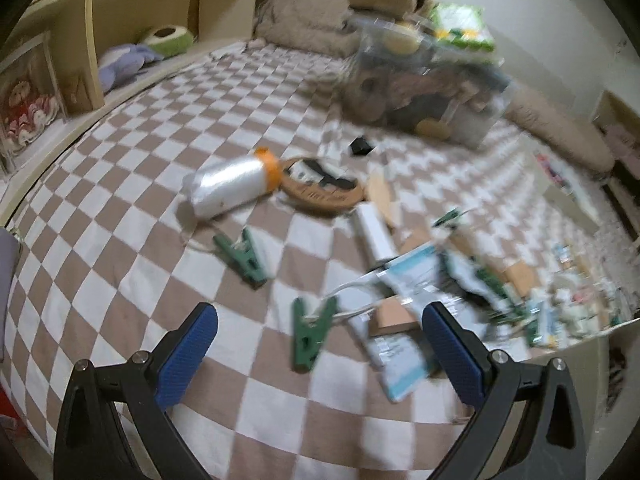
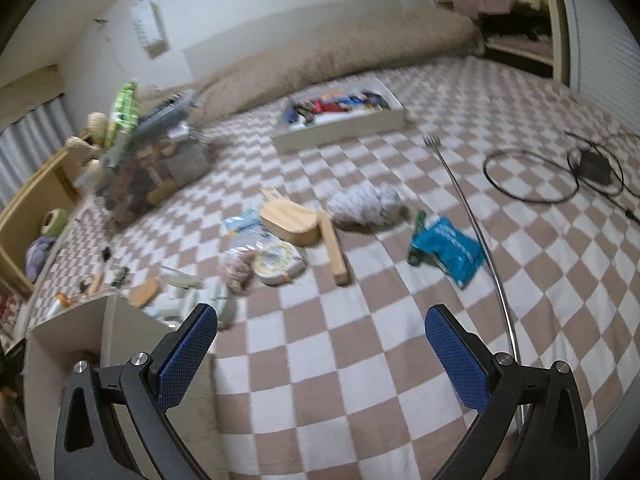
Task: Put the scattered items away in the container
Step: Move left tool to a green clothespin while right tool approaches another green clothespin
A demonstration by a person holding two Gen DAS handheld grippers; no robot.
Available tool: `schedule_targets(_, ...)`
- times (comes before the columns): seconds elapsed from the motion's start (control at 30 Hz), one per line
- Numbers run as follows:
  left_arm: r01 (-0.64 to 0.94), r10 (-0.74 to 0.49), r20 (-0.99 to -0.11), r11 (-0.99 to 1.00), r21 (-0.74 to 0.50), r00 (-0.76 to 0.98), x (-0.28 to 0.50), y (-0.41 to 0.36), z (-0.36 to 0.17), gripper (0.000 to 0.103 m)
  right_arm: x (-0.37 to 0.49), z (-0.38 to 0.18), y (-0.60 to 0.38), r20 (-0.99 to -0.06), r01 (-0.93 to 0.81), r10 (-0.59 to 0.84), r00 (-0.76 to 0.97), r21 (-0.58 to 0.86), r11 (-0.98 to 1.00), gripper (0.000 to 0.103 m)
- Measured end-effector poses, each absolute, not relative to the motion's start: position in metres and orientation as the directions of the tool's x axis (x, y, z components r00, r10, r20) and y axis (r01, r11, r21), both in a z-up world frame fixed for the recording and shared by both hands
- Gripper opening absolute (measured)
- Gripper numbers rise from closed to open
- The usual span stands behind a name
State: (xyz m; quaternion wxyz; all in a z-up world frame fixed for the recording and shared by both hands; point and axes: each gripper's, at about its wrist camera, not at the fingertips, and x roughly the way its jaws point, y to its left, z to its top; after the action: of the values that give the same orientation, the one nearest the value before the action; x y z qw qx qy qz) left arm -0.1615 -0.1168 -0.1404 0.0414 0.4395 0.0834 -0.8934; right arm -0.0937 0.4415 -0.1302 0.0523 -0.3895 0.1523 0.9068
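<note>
Both tongs are spread and empty: left tongs (image 1: pixel 320 354) hover over a green clip (image 1: pixel 310 334) on the bed (image 1: pixel 120 240); lower squarely, pinch its body; right tongs (image 2: pixel 320 354) wait beside the box (image 2: pixel 68 332).

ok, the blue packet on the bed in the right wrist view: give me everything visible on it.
The blue packet is a flat, glossy pouch, teal-blue with pale printing too blurred to read. It looks like plastic film, slightly crumpled, and appears sealed. It lies flat on the checkered bedspread, skewed diagonally. A green clip sits at its left end, touching or gripping it; which one is unclear. The long metal rod runs just along its right side. The right gripper is open, well short of it.
</note>
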Motion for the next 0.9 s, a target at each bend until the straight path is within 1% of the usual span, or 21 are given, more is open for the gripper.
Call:
schedule_targets(0.1, 0.149, -0.007, -0.821, -0.984, -0.095, -0.571, -0.166, -0.118, -0.152, 0.103, -0.102, -0.148, 0.448, -0.771, -0.285, 0.009, -0.637, 0.225, -0.932, 0.103)
schedule_targets(0.2, 0.153, -0.025, -0.841, -0.986, -0.069, -0.541, -0.170, -0.117, -0.161, 0.103, -0.107, -0.163, 0.456, -0.795, -0.326, 0.004, -0.606, 0.244, -0.913, 0.103)
schedule_targets(0.27, 0.150, -0.041, -0.849, -0.988, -0.045, -0.527, -0.171, -0.117, -0.166, 0.103, -0.110, -0.171, 0.461, -0.810, -0.366, 0.028, -0.585, 0.232, -0.901, 0.103)
schedule_targets(0.37, 0.139, -0.068, -0.862, -0.990, -0.003, -0.502, -0.174, -0.113, -0.173, 0.103, -0.112, -0.182, 0.464, -0.835, -0.392, 0.052, -0.548, 0.201, -0.898, 0.103)
schedule_targets(0.5, 0.132, -0.103, -0.875, -0.990, 0.045, -0.474, -0.178, -0.109, -0.182, 0.103, -0.113, -0.189, 0.465, -0.850, -0.399, 0.046, -0.524, 0.198, -0.895, 0.103)
schedule_targets(0.63, 0.137, -0.107, -0.872, -0.990, 0.047, -0.477, -0.180, -0.112, -0.185, 0.103, -0.112, -0.194, 0.465, -0.861, -0.396, 0.042, -0.507, 0.190, -0.898, 0.103)
schedule_targets(0.77, 0.142, -0.086, -0.876, -0.990, 0.020, -0.474, -0.180, -0.116, -0.187, 0.103, -0.117, -0.198, 0.457, -0.878, -0.392, 0.085, -0.471, 0.122, -0.912, 0.103)
schedule_targets(0.83, 0.140, -0.091, -0.878, -0.990, 0.028, -0.471, -0.180, -0.115, -0.188, 0.103, -0.120, -0.200, 0.452, -0.886, -0.386, 0.113, -0.450, 0.078, -0.919, 0.103)
schedule_targets(0.9, 0.140, -0.093, -0.878, -0.990, 0.029, -0.470, -0.180, -0.115, -0.189, 0.103, -0.122, -0.200, 0.454, -0.891, -0.393, 0.115, -0.440, 0.076, -0.916, 0.103)
